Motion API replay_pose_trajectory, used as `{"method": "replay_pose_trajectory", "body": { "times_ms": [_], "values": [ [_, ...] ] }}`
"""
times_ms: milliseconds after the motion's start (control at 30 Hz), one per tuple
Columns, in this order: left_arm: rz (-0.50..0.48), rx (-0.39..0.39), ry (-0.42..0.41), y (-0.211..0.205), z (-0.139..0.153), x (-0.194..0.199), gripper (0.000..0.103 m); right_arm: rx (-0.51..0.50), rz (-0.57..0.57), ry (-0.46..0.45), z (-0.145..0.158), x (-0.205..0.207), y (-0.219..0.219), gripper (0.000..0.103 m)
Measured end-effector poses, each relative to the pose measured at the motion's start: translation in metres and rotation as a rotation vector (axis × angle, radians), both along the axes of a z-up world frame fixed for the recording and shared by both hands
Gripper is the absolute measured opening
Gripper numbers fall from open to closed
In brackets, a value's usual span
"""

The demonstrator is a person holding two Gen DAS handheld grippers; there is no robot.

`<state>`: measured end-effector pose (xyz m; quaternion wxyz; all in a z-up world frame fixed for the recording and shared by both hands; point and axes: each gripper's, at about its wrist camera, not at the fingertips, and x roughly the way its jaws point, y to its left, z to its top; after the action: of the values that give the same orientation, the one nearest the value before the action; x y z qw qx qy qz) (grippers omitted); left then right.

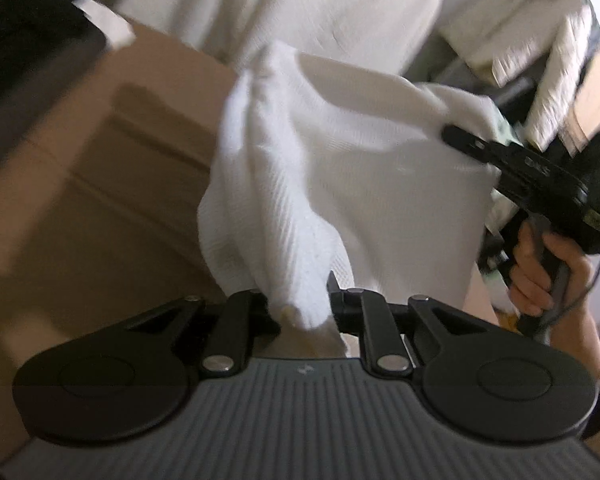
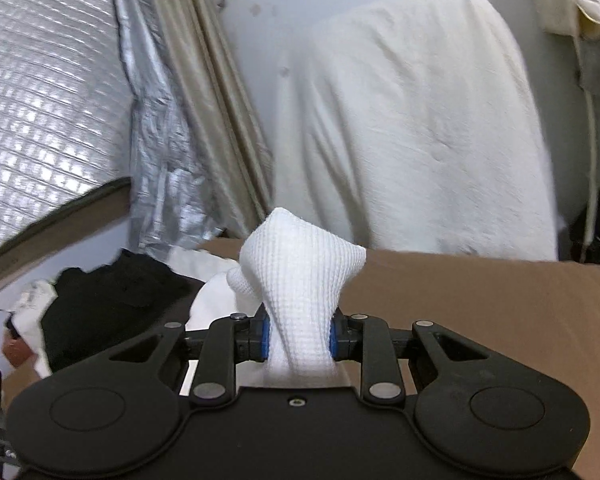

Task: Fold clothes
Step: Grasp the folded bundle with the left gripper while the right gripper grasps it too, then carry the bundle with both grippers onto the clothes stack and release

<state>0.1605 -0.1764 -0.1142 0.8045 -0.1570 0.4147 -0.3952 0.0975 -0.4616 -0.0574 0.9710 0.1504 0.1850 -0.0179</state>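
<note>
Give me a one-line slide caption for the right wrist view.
Right tongs shut on a bunched corner of the white waffle-knit cloth, held above the brown tabletop, cream-draped chair behind.

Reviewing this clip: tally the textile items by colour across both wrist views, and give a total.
White: 2, the waffle-knit cloth clamped in both the left tongs and the right tongs, plus a white piece beside the dark one.
Black: 1, a dark garment on the brown surface.
Cream: 1, a draped sheet behind.
Total: 4
</note>
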Motion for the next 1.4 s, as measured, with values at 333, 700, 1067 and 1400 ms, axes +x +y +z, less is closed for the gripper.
{"method": "replay_pose_trajectory", "body": {
  "times_ms": [333,700,1067,1400],
  "values": [
    [0.204,0.100,-0.094,0.095,0.095,-0.018,0.014,0.023,0.212,-0.041,0.050,0.019,0.073,0.029],
    [0.431,0.427,-0.301,0.226,0.186,0.062,0.014,0.242,0.452,-0.032,0.083,0.173,0.164,0.029],
    [0.643,0.737,-0.149,0.286,0.104,0.243,0.047,0.124,0.138,0.228,0.018,0.368,0.200,0.065],
    [0.504,0.451,-0.279,0.267,0.100,0.178,0.052,0.387,0.088,0.240,-0.052,0.293,0.137,0.065]
  ]
}}
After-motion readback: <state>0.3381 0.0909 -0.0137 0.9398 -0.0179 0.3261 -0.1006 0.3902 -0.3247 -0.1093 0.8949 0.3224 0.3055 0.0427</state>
